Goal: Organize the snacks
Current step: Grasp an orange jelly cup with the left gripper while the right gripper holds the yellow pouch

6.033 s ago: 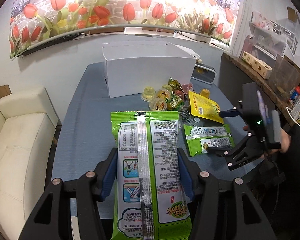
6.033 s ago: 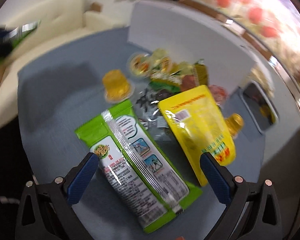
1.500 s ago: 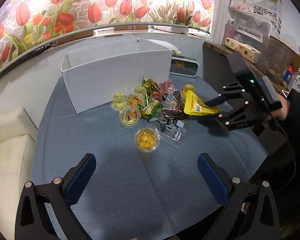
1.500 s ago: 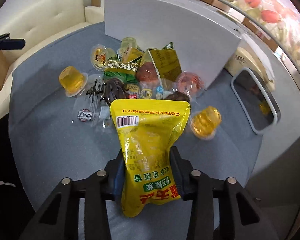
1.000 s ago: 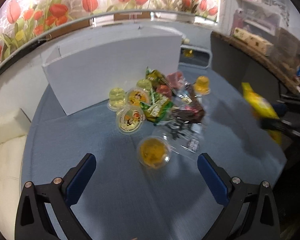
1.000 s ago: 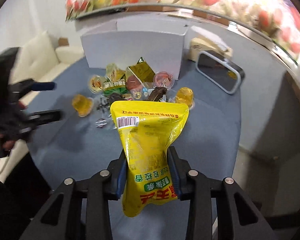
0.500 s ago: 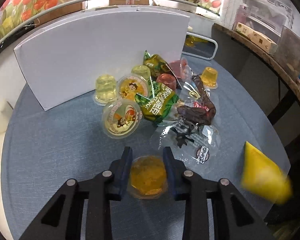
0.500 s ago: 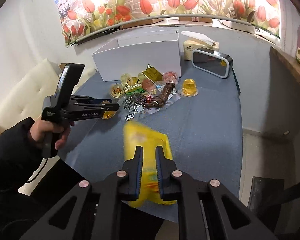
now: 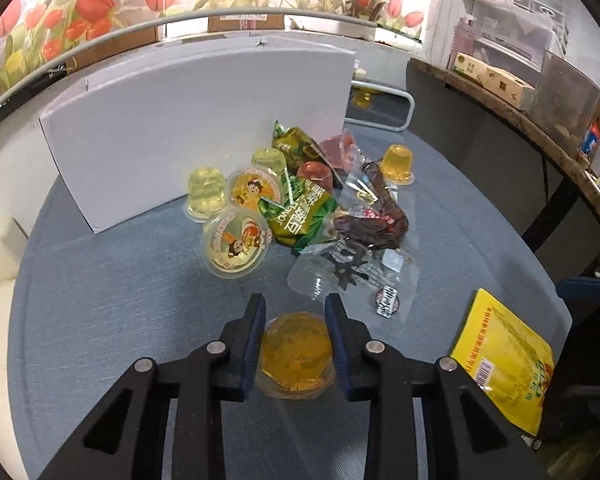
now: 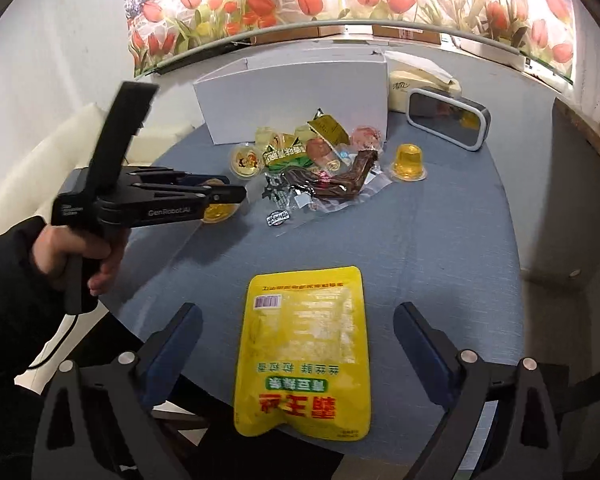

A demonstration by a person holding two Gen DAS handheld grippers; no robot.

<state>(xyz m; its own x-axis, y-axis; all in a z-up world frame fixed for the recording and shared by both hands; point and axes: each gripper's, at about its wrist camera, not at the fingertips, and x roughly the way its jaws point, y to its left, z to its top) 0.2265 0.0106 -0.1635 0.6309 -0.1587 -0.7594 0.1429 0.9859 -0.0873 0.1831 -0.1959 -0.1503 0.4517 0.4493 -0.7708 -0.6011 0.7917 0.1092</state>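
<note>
the left gripper (image 9: 295, 312) is clamped on an orange jelly cup (image 9: 296, 350), its blue pads pressed against the cup's two sides at about 6 o'clock in the left wrist view. the cup sits just above or on the blue round table (image 9: 100, 320); which, i cannot tell. from the right wrist view the same gripper shows at 9 o'clock, held by a hand (image 10: 76, 252) in a dark sleeve, with the cup a yellow glimpse under its fingers.

the right gripper (image 10: 296, 332) has its jaws opening, already wide apart, and the yellow snack pouch (image 10: 304, 360) lies flat between them at 6 o'clock, touched by neither pad (its lower end reaches the table's near edge).

the rest of the snacks sit in a heap toward 12 o'clock, in front of a white box (image 9: 196, 120): two pale jelly cups (image 9: 206, 194), two lidded cups with a cartoon print (image 9: 236, 244), a green packet (image 9: 300, 216), a dark snack in clear wrap (image 9: 364, 232), reddish cups (image 9: 316, 172), and another orange jelly cup (image 9: 398, 164) standing a little apart at the heap's 2 o'clock side. a small clock-like device (image 10: 448, 120) stands beside the box.
</note>
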